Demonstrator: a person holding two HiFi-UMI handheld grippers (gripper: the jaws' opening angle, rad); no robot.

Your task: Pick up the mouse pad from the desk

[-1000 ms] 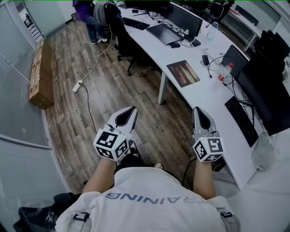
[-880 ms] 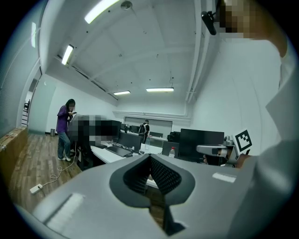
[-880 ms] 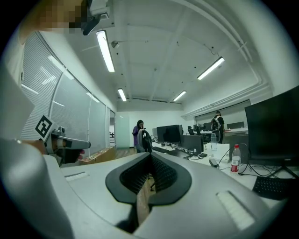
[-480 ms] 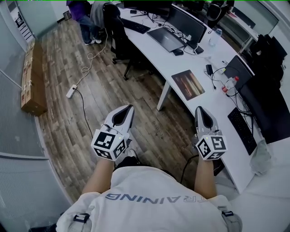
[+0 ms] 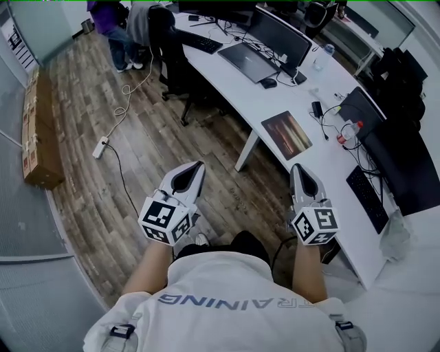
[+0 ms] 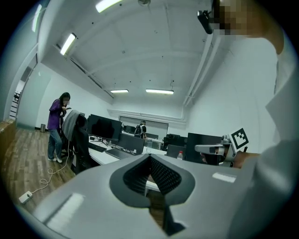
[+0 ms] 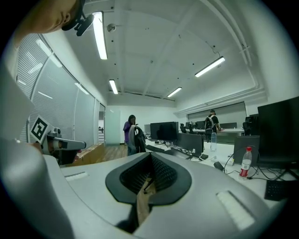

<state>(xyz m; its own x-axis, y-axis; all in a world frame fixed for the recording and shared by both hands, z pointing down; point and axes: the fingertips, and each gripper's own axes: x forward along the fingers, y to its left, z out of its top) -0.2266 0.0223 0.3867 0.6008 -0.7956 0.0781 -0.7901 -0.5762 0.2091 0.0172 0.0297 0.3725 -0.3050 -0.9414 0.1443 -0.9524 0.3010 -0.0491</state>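
Observation:
The mouse pad (image 5: 287, 135), a brown and orange picture pad, lies flat near the front edge of the white curved desk (image 5: 313, 161). Both grippers are held level over the wooden floor in front of me, short of the desk. My left gripper (image 5: 194, 167) is well to the left of the pad, with its jaws shut and nothing between them (image 6: 149, 157). My right gripper (image 5: 298, 168) is just this side of the pad, beside the desk edge, also shut and empty (image 7: 150, 157). Neither gripper touches the pad.
On the desk are a laptop (image 5: 251, 60), monitors (image 5: 278, 31), a keyboard (image 5: 366, 199), a water bottle (image 5: 346, 133) and cables. An office chair with a jacket on it (image 5: 161, 34) and a standing person (image 5: 110, 20) are at the far end. A power strip (image 5: 100, 146) and boxes (image 5: 38, 130) lie on the floor at left.
I have walked forward: the desk and mouse pad have come nearer to the grippers in the head view. Both grippers kept their pose and stayed shut.

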